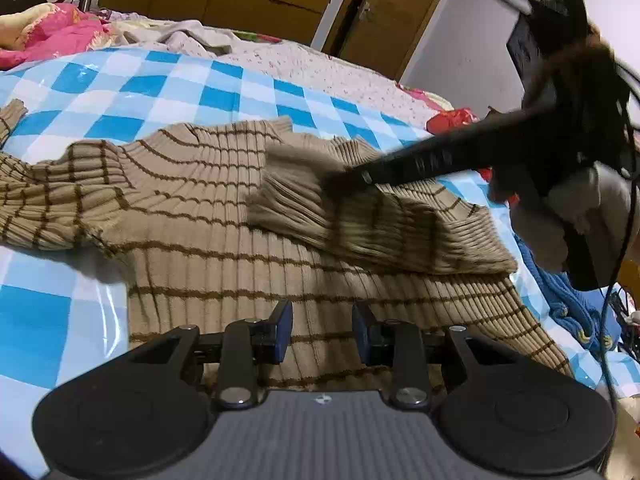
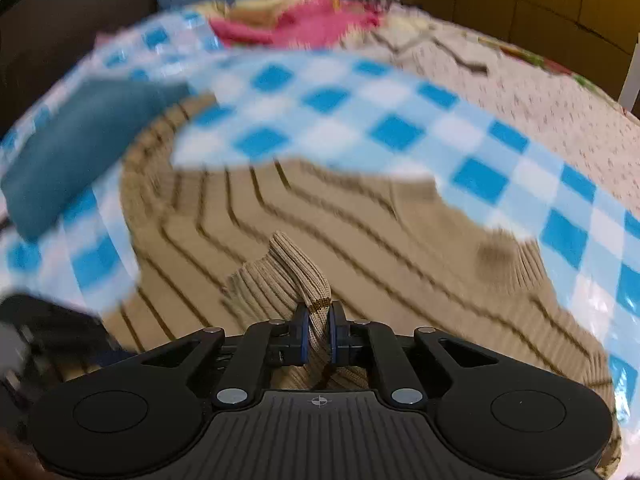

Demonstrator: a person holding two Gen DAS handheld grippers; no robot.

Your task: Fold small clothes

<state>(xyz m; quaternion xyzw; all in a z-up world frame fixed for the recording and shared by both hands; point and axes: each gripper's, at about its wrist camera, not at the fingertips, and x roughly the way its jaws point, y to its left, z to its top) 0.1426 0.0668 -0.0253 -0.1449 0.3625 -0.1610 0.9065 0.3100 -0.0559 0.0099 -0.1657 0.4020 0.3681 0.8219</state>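
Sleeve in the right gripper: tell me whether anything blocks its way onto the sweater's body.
Nothing visible does. The right gripper is shut on the sleeve, which already drapes over the sweater's body; the left gripper hangs open nearer the hem, off to the side.
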